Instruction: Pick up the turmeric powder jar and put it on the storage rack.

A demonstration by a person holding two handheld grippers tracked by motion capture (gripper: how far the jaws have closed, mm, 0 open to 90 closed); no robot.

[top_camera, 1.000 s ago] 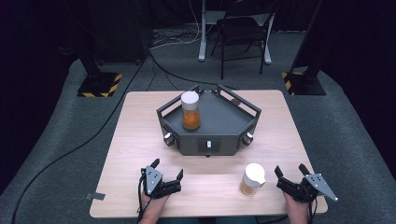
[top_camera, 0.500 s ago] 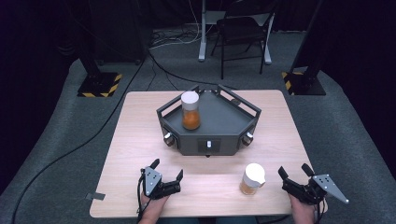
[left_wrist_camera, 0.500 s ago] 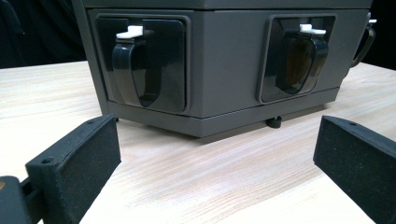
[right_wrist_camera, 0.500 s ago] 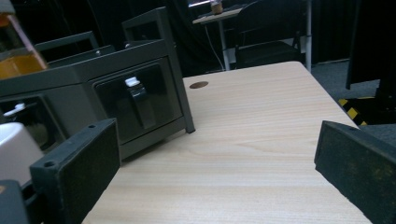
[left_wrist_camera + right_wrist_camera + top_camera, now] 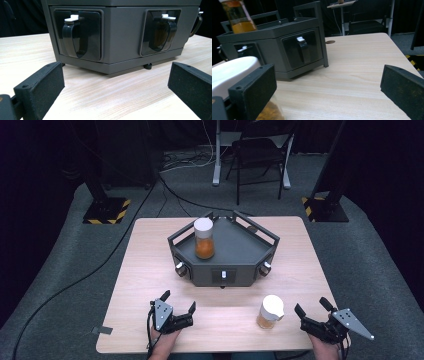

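Two white-lidded jars of orange contents are standing in the scene: one jar point(image 5: 204, 238) on the grey hexagonal tray stand point(image 5: 240, 251), the other jar point(image 5: 270, 312) on the table point(image 5: 145, 270) in front of that stand. Three latch handles are showing on the stand's front faces. Two grippers are resting near the table's front edge, the left gripper point(image 5: 179, 303) and the right gripper point(image 5: 314, 309). One chair point(image 5: 260, 155) is standing beyond the stand.

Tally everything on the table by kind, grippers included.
White-capped jars of orange contents: 2, one on the tray, one on the table
Dark grey tray unit: 1
Grippers: 2, left, right
Total: 5
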